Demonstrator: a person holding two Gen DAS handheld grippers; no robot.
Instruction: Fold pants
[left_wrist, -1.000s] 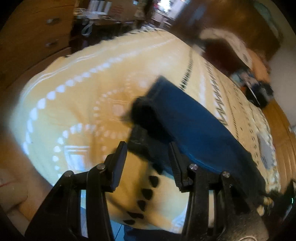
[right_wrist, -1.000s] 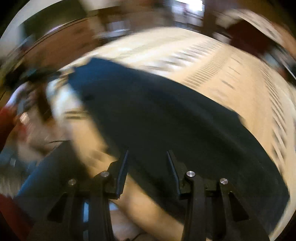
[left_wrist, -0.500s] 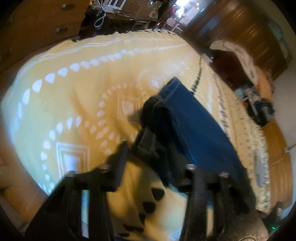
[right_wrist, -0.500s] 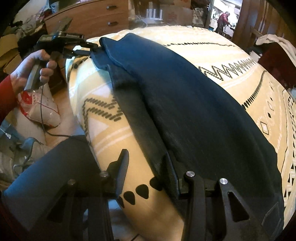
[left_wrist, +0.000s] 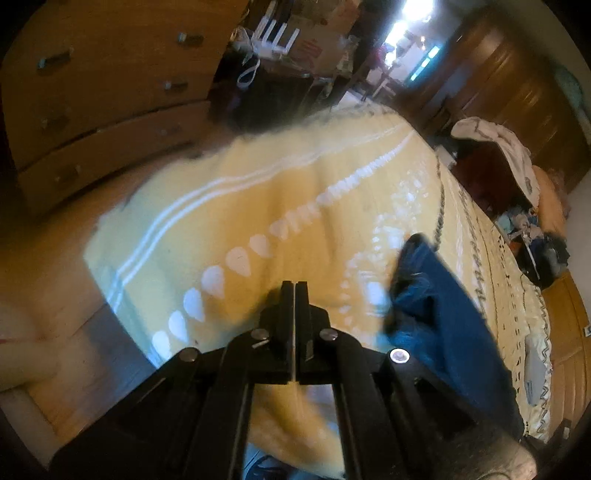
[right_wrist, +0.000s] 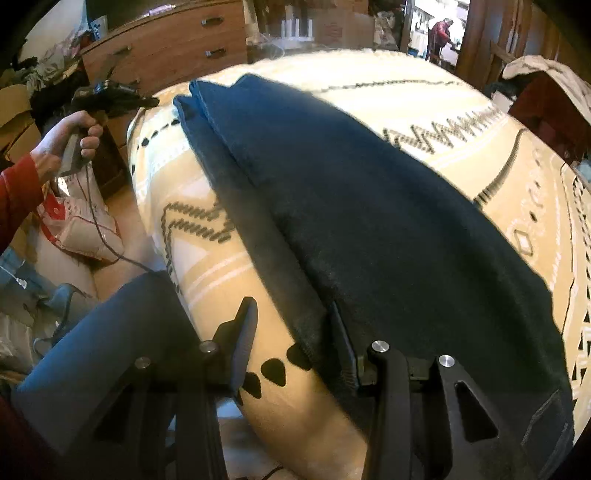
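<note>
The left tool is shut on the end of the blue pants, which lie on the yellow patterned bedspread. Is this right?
Not quite. The left tool is shut, but on nothing: the left wrist view shows its fingers pressed together over bare bedspread, with the blue pants lying apart, off to its right.

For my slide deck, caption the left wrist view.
Shut, empty left claw over the yellow bedspread, blue pants alongside.

Pants (left_wrist: 447, 332) smeared by motion blur beside the bed (left_wrist: 295, 206), their near end hidden behind the left claw (left_wrist: 294, 295), far bed edge blurred, pants (right_wrist: 369, 221) cut off at the lower right edge
</note>
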